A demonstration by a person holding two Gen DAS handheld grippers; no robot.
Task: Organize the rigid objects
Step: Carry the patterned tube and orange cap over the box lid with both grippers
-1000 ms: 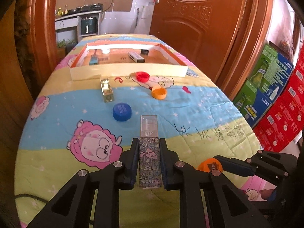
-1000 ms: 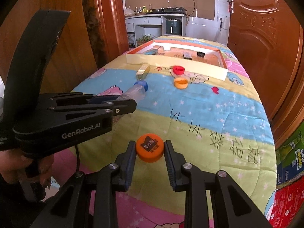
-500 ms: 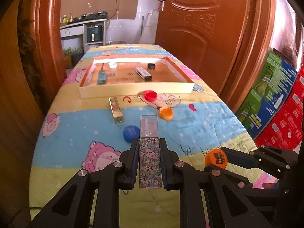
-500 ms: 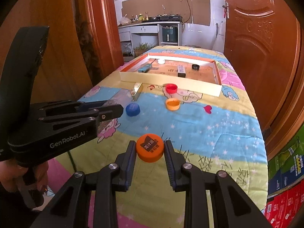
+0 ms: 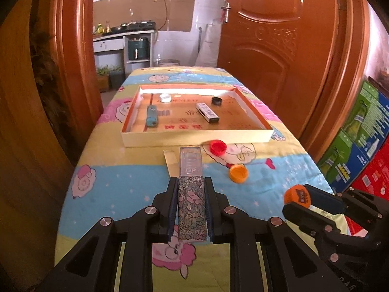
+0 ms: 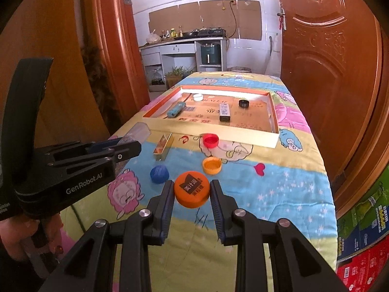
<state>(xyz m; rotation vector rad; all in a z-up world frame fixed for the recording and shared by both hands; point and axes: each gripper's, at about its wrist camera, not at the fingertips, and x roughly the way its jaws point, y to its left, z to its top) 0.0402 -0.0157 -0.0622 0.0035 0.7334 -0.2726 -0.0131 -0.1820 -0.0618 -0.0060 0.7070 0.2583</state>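
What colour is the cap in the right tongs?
Orange cap with dark lettering, clearest in the right wrist view.

- Left hand-held gripper [image 5: 190, 209]: matte black two-finger frame with triangular cut-outs; round silver screws at the linkage joints; blue ribbed pads [image 5: 173, 209] on the inner finger faces.
- Left hand-held gripper, side face: white "GenRobot.AI" lettering; curved black handle rising behind.
- Right hand-held gripper [image 6: 192, 204]: same black frame, silver screws, blue ribbed pads.
- Left hand [image 6: 14, 241]: red-painted nails.
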